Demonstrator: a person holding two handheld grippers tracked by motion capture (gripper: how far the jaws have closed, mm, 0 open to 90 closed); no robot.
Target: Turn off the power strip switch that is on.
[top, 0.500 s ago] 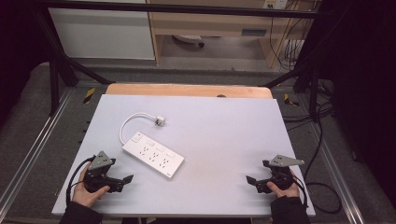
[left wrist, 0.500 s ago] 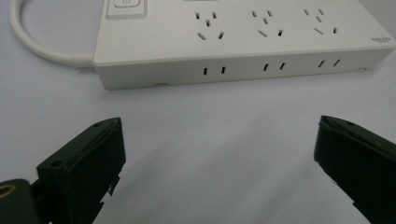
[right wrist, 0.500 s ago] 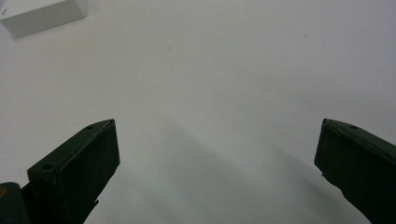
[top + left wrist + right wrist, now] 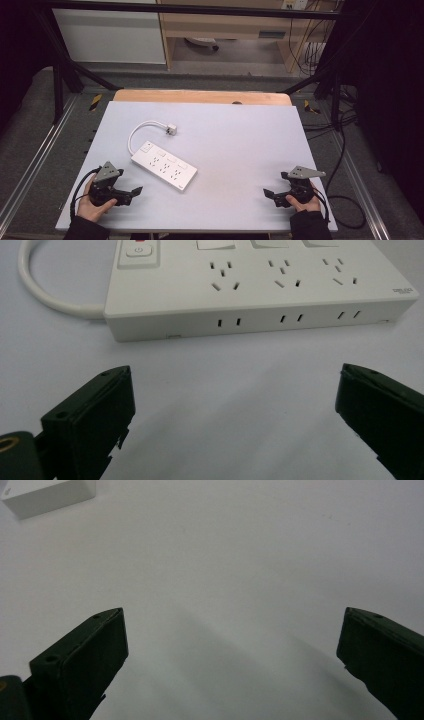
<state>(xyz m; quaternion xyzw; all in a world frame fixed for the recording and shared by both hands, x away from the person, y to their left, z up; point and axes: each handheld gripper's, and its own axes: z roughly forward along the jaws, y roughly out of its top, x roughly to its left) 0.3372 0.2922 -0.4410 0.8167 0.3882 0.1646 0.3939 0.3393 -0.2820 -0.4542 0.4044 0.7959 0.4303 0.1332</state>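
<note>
A white power strip (image 4: 164,167) lies slantwise on the left half of the white tabletop (image 4: 240,150), its cable (image 4: 136,134) curling back to a plug (image 4: 171,129). My left gripper (image 4: 131,195) rests near the front left corner, open with nothing between its jaws, a short way from the strip. In the left gripper view the strip (image 4: 250,295) lies just beyond the open jaws of that gripper (image 4: 235,390), red switch at its left end. My right gripper (image 4: 272,196) sits at the front right, open and empty. The right gripper view has its jaws (image 4: 232,630) over bare table, the strip's corner (image 4: 47,495) far off.
A wooden strip (image 4: 200,96) borders the table's far edge. Black frame posts and metal rails (image 4: 30,165) flank both sides. Loose cables (image 4: 345,150) lie on the floor to the right. A white cabinet (image 4: 110,35) stands behind.
</note>
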